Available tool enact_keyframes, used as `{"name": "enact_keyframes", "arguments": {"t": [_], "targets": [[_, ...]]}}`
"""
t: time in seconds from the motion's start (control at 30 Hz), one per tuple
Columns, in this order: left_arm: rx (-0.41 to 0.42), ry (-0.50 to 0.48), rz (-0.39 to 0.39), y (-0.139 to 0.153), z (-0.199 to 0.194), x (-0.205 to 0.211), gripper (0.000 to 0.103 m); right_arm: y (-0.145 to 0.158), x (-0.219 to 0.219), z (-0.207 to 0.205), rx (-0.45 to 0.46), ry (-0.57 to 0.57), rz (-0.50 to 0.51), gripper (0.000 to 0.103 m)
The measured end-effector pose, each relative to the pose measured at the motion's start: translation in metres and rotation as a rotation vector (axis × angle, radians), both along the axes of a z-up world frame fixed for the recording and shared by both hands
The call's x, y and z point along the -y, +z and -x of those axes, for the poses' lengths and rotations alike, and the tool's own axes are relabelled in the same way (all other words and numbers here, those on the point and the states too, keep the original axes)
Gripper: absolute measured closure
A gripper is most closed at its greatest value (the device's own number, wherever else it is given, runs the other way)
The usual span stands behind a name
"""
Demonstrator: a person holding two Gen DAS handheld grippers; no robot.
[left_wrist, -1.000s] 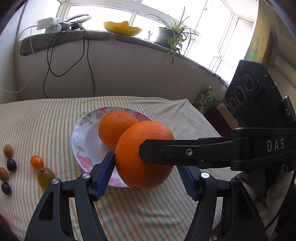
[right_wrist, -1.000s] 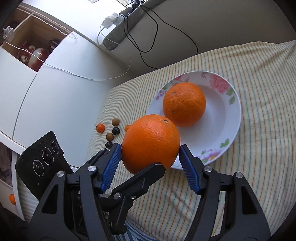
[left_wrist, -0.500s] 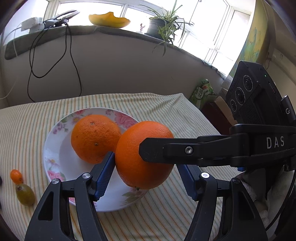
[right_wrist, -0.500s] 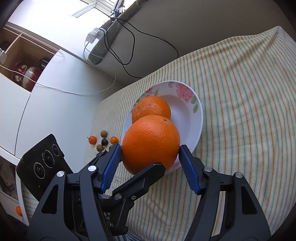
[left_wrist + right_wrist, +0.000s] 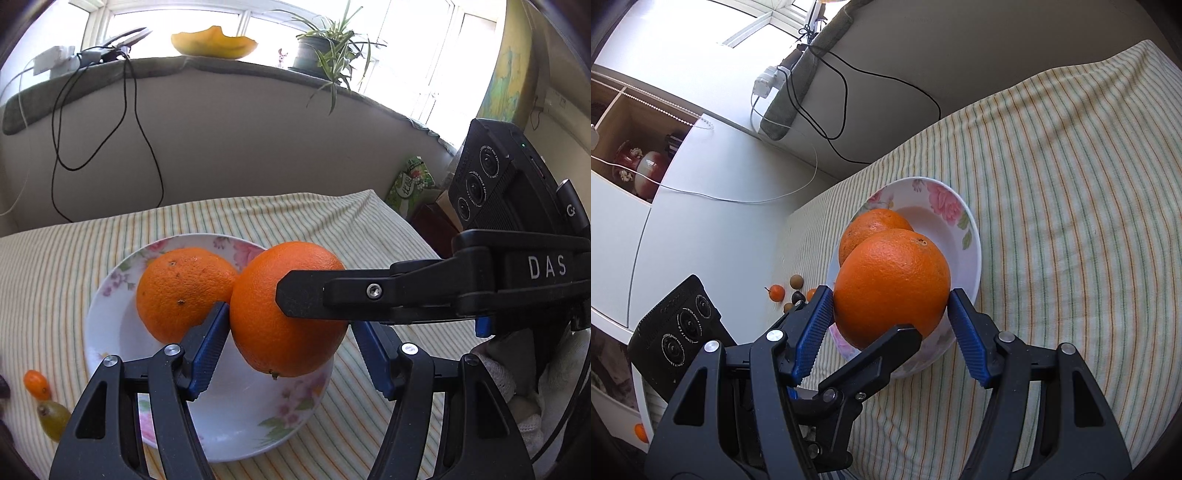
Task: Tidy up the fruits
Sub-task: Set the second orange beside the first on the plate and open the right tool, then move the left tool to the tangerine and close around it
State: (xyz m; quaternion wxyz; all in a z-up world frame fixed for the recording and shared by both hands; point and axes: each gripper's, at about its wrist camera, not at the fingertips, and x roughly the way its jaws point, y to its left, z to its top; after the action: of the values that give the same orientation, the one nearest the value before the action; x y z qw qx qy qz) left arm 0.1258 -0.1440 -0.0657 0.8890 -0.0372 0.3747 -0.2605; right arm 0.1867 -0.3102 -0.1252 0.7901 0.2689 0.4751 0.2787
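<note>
At frame centre, we grip 1 orange [image 5: 291, 310] with both the left gripper [image 5: 290, 332] and right gripper [image 5: 890, 314], above the floral plate [image 5: 110, 295] holding 1 orange already [image 5: 181, 288]. Next, we judge: lower and release.

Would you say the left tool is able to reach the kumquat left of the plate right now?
Probably not yet: the left tool and right tool are both shut on the orange over the plate. Once that is set down, the cloth route to the kumquat looks open.
</note>
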Motion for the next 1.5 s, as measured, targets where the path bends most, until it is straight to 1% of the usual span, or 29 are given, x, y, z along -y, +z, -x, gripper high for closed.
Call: {"name": "enact_keyframes", "arguments": {"t": [0.13, 0.2, 0.23, 0.3, 0.4, 0.5, 0.6, 0.73, 0.83, 1.07, 1.3, 1.5], "targets": [[0.006, 0.008, -0.002, 0.004, -0.004, -0.005, 0.036, 0.005, -0.004, -0.007, 0.012, 0.004, -0.017, 0.036], [0.018, 0.012, -0.013, 0.006, -0.002, -0.008, 0.034, 0.008, -0.006, -0.009, 0.024, 0.006, -0.009, 0.036], [0.027, 0.012, -0.021, 0.007, 0.001, -0.010, 0.032, 0.009, -0.007, -0.009, 0.029, 0.005, 0.000, 0.036], [0.040, 0.018, -0.027, 0.009, 0.006, -0.016, 0.032, 0.010, -0.006, -0.009, 0.035, 0.001, 0.024, 0.036], [0.047, 0.037, -0.021, 0.012, 0.012, -0.026, 0.032, 0.009, -0.001, -0.008, 0.032, -0.018, 0.050, 0.036], [0.052, 0.056, -0.018, 0.016, 0.016, -0.035, 0.032, 0.009, 0.006, -0.009, 0.043, -0.038, 0.107, 0.036], [0.057, 0.074, -0.008, 0.019, 0.023, -0.045, 0.032, 0.008, 0.011, -0.012, 0.039, -0.027, 0.103, 0.035], [0.068, 0.093, -0.007, 0.024, 0.032, -0.053, 0.032, 0.013, 0.003, -0.012, 0.068, -0.006, 0.162, 0.034], [0.059, 0.108, -0.005, 0.021, 0.036, -0.062, 0.032, 0.016, 0.004, -0.011, 0.072, -0.007, 0.151, 0.034], [0.047, 0.148, -0.012, 0.015, 0.049, -0.080, 0.032, 0.030, 0.011, -0.001, 0.115, -0.019, 0.144, 0.032], [0.057, 0.203, -0.015, 0.017, 0.066, -0.102, 0.032, 0.044, 0.003, 0.018, 0.181, -0.007, 0.190, 0.032], [0.075, 0.254, -0.015, 0.023, 0.080, -0.121, 0.032, 0.052, -0.012, 0.033, 0.251, 0.005, 0.257, 0.032]]}}
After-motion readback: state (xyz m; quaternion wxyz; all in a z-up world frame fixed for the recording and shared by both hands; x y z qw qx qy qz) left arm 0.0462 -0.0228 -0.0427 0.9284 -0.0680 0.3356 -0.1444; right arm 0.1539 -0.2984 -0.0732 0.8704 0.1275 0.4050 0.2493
